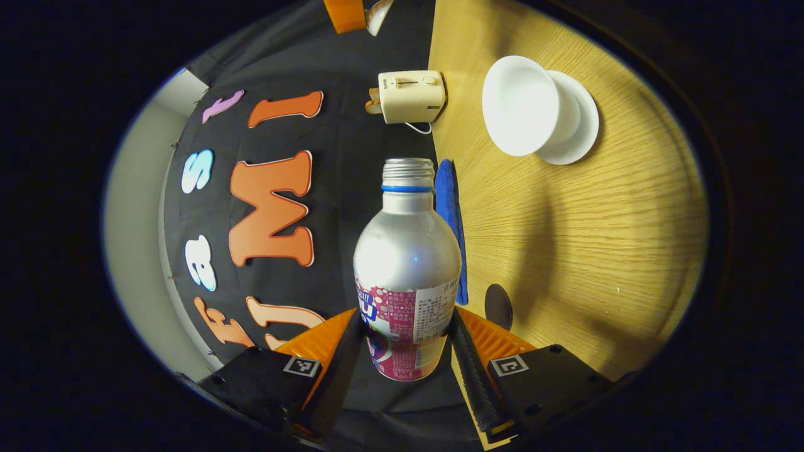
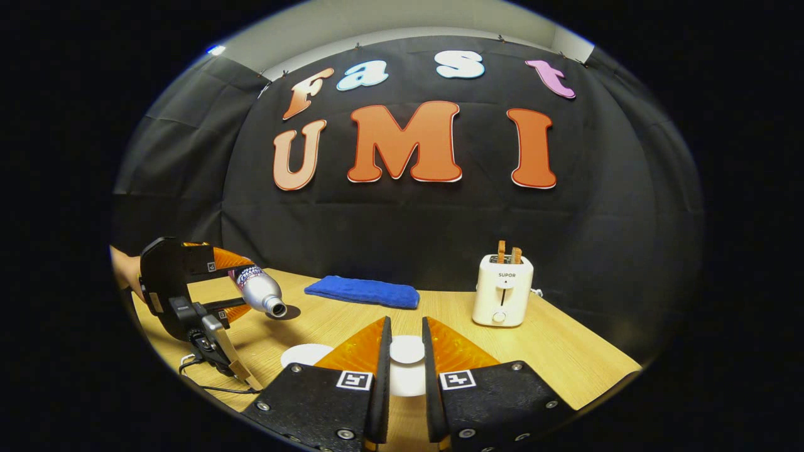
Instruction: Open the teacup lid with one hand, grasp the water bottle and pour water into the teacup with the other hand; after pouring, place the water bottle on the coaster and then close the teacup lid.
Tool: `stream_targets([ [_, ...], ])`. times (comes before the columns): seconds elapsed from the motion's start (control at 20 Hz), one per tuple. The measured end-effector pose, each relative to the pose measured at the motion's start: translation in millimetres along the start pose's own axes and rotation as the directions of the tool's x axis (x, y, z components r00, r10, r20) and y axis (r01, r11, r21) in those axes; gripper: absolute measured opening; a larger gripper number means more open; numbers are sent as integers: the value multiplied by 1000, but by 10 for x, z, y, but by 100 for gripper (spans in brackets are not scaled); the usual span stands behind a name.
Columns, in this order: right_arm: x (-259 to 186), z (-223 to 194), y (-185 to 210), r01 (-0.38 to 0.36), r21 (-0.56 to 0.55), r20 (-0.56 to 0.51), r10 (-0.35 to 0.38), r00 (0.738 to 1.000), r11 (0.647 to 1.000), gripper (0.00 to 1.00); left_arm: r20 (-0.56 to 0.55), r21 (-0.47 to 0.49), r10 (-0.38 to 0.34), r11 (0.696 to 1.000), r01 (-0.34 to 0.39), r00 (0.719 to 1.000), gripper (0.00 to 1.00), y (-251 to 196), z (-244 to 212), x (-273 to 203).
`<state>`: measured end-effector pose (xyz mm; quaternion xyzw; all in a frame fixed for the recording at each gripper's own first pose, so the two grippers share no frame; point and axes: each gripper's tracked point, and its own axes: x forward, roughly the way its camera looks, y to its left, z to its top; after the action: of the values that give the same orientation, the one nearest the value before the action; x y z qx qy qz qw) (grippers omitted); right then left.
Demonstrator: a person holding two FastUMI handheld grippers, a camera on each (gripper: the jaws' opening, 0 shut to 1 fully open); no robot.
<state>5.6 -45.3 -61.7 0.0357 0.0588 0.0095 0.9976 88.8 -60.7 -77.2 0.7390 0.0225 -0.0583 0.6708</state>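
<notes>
Both grippers grip: left gripper (image 1: 405, 342) clamps the tilted water bottle (image 1: 407, 263); right gripper (image 2: 405, 355) pinches the teacup lid (image 2: 407, 349). Swing the neck toward the teacup (image 1: 524, 107) at one o'clock, tipping slowly.

Teacup lid (image 2: 407, 349) partly hidden between tool fingers.

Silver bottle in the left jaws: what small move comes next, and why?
Probably swing the silver metal bottle so its mouth is over the open white teacup: it's capless and tilted but aimed beside the cup, and the right gripper holds the white lid clear.
</notes>
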Motion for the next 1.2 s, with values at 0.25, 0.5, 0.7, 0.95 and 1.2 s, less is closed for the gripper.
stream_targets([
  [0.25, -38, 3, -44, 3, 5, -2, -3, 1000, 1000, 25, 34, 57, 22, 998, -24, 999, 80, 86, 113, -7],
  [0.5, -74, 33, -74, 7, -1, 8, -7, 1000, 1000, 25, 61, 122, 45, 991, -52, 997, 80, 170, 204, 6],
  [0.7, -86, 35, -88, 10, -3, 11, -10, 1000, 1000, 25, 66, 155, 63, 985, -73, 996, 83, 254, 241, 45],
  [0.95, -105, 55, -141, 22, -4, 17, -22, 1000, 1000, 25, 78, 204, 90, 973, -104, 993, 83, 348, 255, 60],
  [1.2, -119, 66, -188, 26, 4, 18, -26, 1000, 1000, 25, 80, 237, 109, 963, -125, 991, 81, 462, 232, 69],
])
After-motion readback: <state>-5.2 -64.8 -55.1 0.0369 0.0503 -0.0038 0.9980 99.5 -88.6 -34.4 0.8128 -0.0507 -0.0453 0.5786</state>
